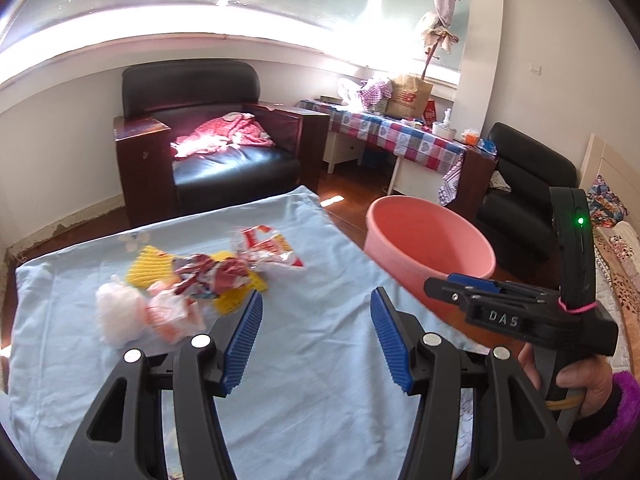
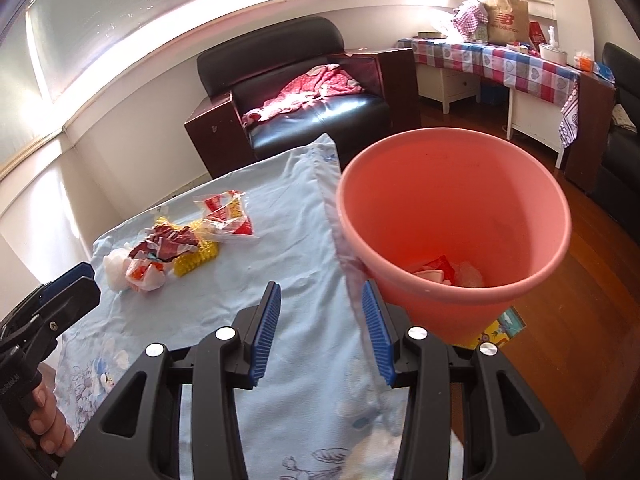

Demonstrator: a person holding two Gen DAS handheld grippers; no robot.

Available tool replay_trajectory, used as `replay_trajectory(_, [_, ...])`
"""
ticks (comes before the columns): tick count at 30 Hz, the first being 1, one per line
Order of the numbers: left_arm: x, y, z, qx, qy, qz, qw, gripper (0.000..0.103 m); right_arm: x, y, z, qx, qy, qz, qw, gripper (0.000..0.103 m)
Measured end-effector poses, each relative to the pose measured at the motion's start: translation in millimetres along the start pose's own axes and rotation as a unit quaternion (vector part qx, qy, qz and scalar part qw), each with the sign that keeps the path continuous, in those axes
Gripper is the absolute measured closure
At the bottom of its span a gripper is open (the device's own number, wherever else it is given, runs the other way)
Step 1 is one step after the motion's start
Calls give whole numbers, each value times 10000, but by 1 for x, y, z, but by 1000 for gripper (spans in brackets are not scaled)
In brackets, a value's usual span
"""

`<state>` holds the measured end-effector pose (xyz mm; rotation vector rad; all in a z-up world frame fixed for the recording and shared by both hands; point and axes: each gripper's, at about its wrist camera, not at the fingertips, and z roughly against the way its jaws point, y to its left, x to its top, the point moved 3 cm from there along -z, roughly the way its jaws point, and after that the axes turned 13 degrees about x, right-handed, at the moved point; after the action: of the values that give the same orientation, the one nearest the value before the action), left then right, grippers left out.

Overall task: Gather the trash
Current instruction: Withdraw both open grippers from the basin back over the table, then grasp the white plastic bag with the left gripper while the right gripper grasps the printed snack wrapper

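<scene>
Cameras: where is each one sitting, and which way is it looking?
Left wrist: sits on the left tool, looks across the blue cloth at the trash pile; the right tool and its hand show.
Right wrist: sits on the right tool, looks toward the pink bucket; the left hand's fingers show.
Both see pile, bucket, armchair.

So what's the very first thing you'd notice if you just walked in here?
Probably the big pink bucket beside the table's right edge, with a few scraps already at its bottom. Next, the crumpled pile of trash on the light blue cloth: yellow foam netting, red and white wrappers and a white wad. Both the left gripper and the right gripper hover with jaws open and empty.
</scene>
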<state>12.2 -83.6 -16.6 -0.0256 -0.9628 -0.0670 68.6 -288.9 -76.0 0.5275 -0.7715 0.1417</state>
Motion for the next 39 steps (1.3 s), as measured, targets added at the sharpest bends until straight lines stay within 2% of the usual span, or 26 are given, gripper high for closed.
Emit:
replay_trajectory(7, [-12, 41, 11, 444, 0, 111, 9990, 47, -2, 20, -11, 190, 101, 138, 9997, 60])
replay_trajectory(15, [-17, 104, 7, 1028, 93, 685, 9923, 48, -7, 36, -22, 355, 252, 258, 9987, 60])
replay_trajectory(19, [-14, 133, -3, 1197, 189, 1037, 9872, 47, -8, 42, -28, 419, 309, 303, 9982, 60])
replay_trajectory(25, [-13, 156, -35, 1117, 507, 1432, 9821, 47, -8, 47, -37, 468, 420, 348, 9974, 60])
replay_trajectory(32, [-20, 162, -71, 1201, 833, 1484, 9781, 47, -5, 57, -48, 639, 546, 415, 9956, 60])
replay_trajectory(39, [-25, 162, -84, 1111, 916, 1540, 9775, 48, 2, 68, -64, 795, 626, 515, 9935, 60])
